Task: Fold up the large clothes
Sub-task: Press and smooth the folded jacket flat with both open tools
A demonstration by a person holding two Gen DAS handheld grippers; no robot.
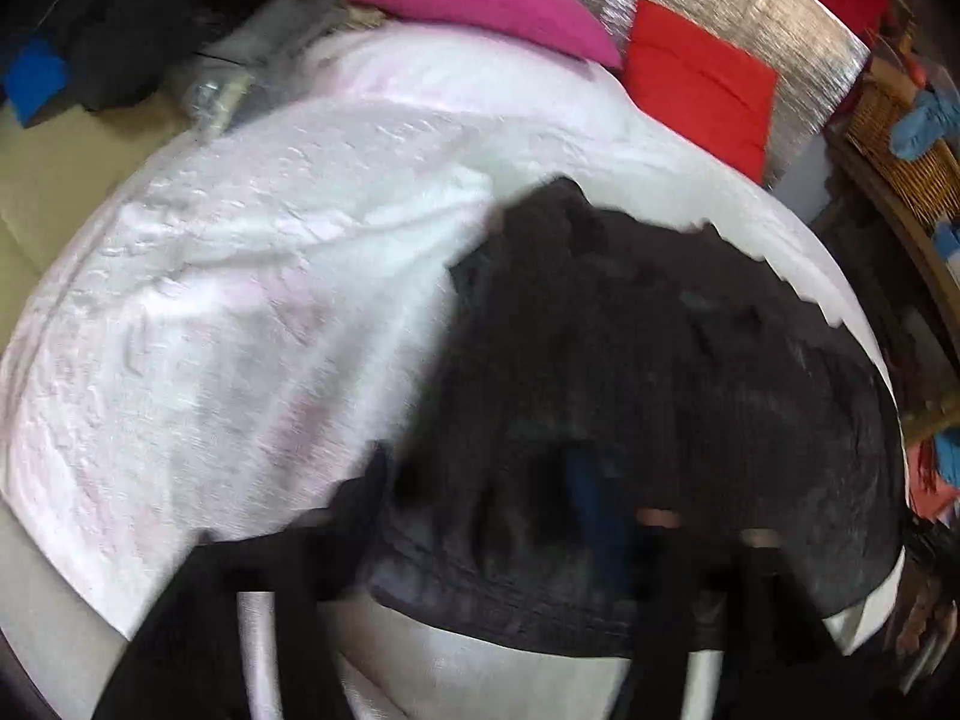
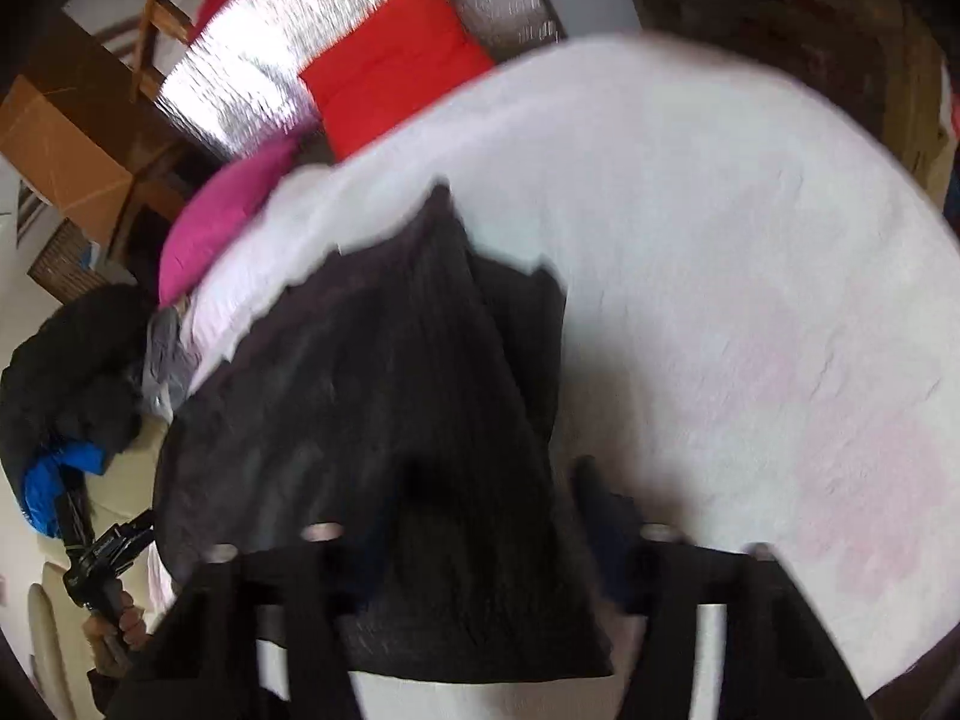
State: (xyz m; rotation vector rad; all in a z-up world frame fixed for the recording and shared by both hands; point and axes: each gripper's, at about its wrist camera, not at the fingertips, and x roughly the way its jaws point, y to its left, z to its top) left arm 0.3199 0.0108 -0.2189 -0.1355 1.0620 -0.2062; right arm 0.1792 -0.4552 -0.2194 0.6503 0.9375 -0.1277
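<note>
I see the dark garment lying crumpled on the bed, on its white cover, toward the near edge. My left hand-held gripper hangs over the garment's near hem; cloth runs between its fingers, but blur keeps me from telling whether the pads press it. In the right wrist view, my right hand-held gripper has the garment draped between its fingers too, and again I cannot tell if it is clenched. A pink cushion and a red cushion sit at the bed's far end.
</note>
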